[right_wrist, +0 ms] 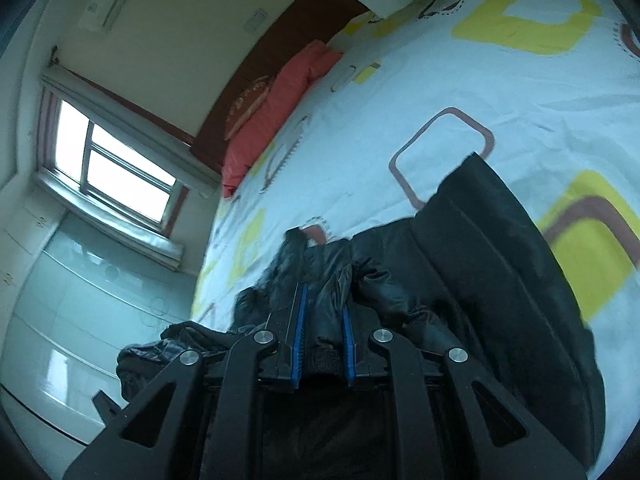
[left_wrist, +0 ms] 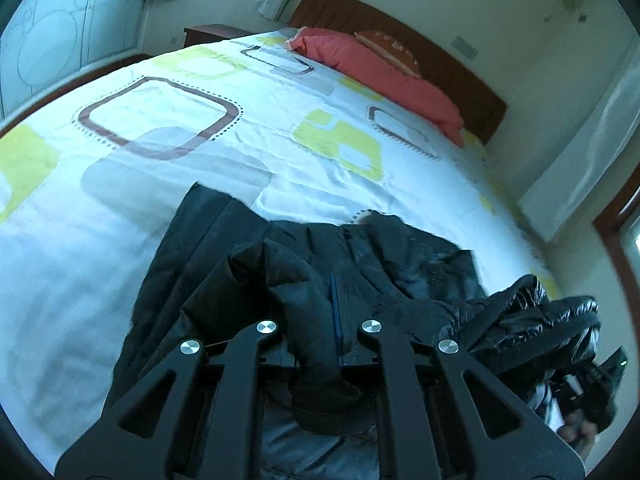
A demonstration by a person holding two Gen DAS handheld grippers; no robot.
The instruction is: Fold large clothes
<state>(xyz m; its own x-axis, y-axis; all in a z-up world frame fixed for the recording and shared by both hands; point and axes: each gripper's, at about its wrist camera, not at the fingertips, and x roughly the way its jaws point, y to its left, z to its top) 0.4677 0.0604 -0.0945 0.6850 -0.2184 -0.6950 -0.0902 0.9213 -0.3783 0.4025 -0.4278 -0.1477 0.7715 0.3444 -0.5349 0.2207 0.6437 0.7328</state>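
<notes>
A large black padded jacket (left_wrist: 224,264) lies on the bed near its front edge; it also shows in the right wrist view (right_wrist: 492,264). My left gripper (left_wrist: 316,312) is shut on a thick black sleeve of the jacket that runs between its fingers. My right gripper (right_wrist: 322,320) is shut on another black sleeve, its ribbed cuff (right_wrist: 322,358) showing between the blue pads (right_wrist: 298,332). The right gripper and a hand show at the left wrist view's lower right (left_wrist: 592,384), beside shiny bunched jacket fabric (left_wrist: 560,316).
The bed (left_wrist: 160,92) has a white cover with yellow, brown and grey squares. A red pillow (left_wrist: 384,76) and a brown cushion (left_wrist: 388,48) lie by the wooden headboard (left_wrist: 452,68). A window (right_wrist: 116,168) and pale wardrobe (right_wrist: 72,320) stand beside the bed.
</notes>
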